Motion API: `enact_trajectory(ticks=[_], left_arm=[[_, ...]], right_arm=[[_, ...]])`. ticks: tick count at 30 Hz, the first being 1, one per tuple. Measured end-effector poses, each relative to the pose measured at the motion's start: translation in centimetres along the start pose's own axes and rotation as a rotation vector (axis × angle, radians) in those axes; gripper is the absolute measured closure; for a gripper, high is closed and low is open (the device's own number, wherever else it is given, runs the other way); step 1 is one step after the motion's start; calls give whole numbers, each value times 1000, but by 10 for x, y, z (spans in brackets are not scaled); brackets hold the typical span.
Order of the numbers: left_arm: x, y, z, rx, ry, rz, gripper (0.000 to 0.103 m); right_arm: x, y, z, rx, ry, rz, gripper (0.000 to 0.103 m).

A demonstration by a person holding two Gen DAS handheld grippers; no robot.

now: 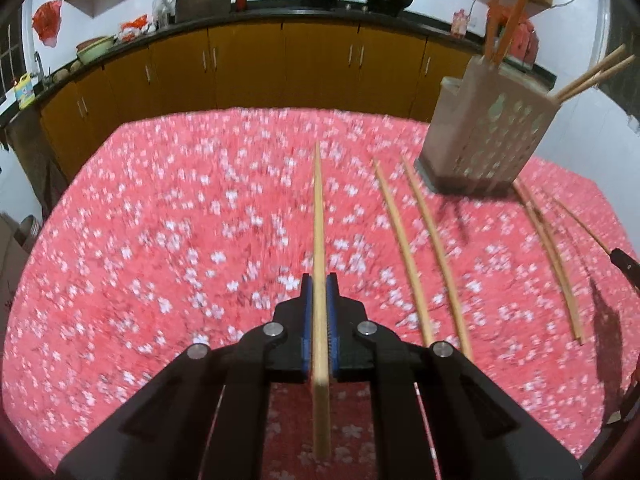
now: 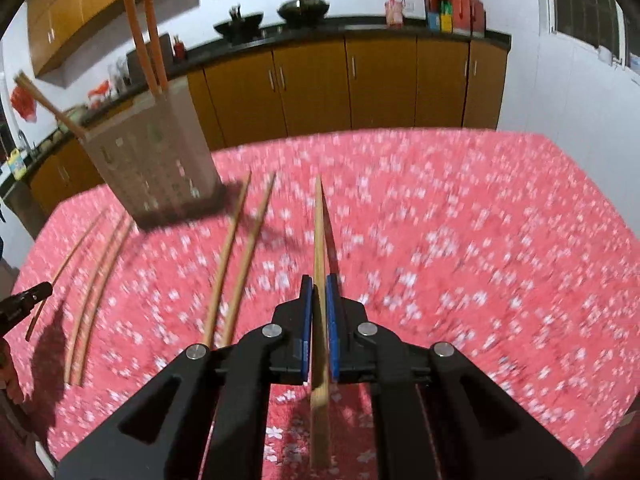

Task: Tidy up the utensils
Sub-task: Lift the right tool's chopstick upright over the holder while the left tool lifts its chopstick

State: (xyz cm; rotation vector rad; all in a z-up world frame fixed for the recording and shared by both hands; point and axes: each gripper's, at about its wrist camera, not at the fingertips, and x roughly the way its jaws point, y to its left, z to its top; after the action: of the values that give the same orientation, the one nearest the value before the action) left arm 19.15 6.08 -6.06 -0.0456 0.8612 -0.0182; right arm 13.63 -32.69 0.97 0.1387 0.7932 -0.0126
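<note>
Pink flowered cloth [image 1: 160, 240] is being seen under everything. One chopstick [image 1: 319, 240] is being pinched by the left gripper [image 1: 319, 292], another chopstick [image 2: 319, 232] by the right gripper [image 2: 319, 292], holder [image 1: 492, 128] at two o'clock.

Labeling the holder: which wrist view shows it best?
Right wrist: the holder sits nearer, its perforated face and orange utensils in full view. Left wrist shows the holder farther off, orange utensils cut by the frame top.
</note>
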Motion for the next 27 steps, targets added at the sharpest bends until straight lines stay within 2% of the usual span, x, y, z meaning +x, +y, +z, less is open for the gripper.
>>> enact_trajectory(ticks=[11,21,27], left_arm=[[-58,-3,31,13,-141,-25,95],[-106,-10,56,21,-270,-78,95],[-128,-18,64,51,-310,-118,95]], right_arm=[[-42,2,25,15,-146,19,95],[-75,11,43,5,-260,53,95],[-93,24,53,-18,-294,131,95]])
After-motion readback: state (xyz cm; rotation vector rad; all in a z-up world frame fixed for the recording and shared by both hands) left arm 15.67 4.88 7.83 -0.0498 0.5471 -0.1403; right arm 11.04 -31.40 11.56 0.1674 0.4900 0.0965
